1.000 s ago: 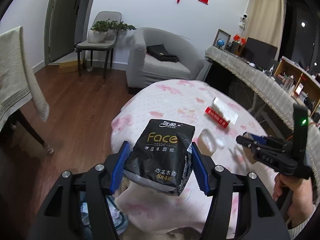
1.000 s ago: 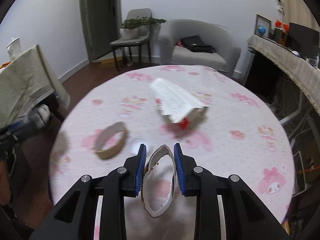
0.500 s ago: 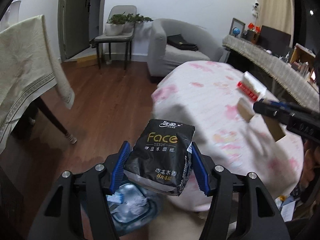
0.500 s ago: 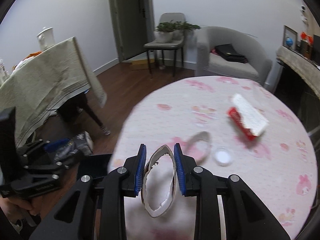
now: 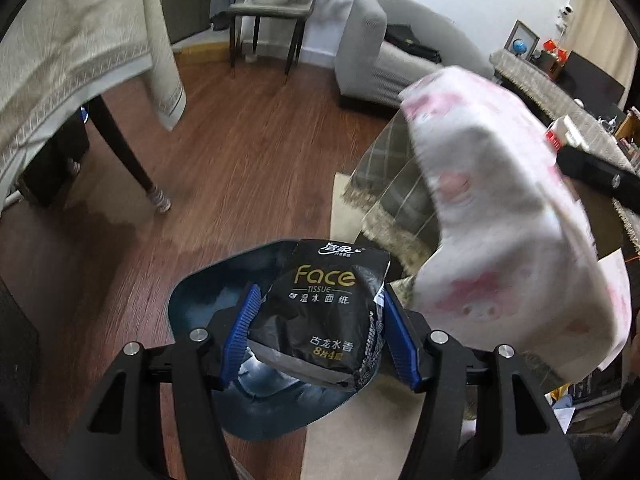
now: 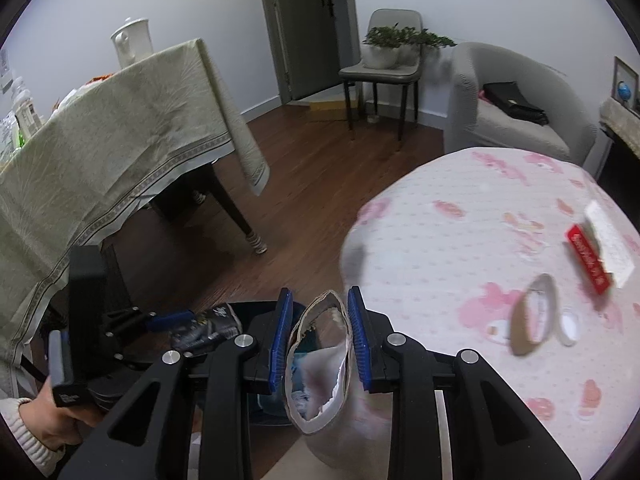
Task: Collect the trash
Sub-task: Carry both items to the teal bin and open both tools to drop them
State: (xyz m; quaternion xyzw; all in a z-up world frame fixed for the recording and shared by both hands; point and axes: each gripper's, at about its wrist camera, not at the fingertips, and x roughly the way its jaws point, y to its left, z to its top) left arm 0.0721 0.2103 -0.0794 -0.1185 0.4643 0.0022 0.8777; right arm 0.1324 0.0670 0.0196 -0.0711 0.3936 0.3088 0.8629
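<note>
- While the blue-lined bin (image 5: pixel 208 300) waits on the wood floor below, the left tongs (image 5: pixel 318 328) clench a glossy, crumpled black tissue pack (image 5: pixel 320 308) above its mouth, apparently poised to drop it.
- Beside the pink-printed round surface (image 6: pixel 460 240), the right tongs (image 6: pixel 318 344) pinch a torn, flattened cardboard ring (image 6: pixel 320 360) over the bin; a tape roll (image 6: pixel 534 314), small white lid (image 6: pixel 568 326) and red-and-white box (image 6: pixel 600 252) remain near its right edge.
</note>
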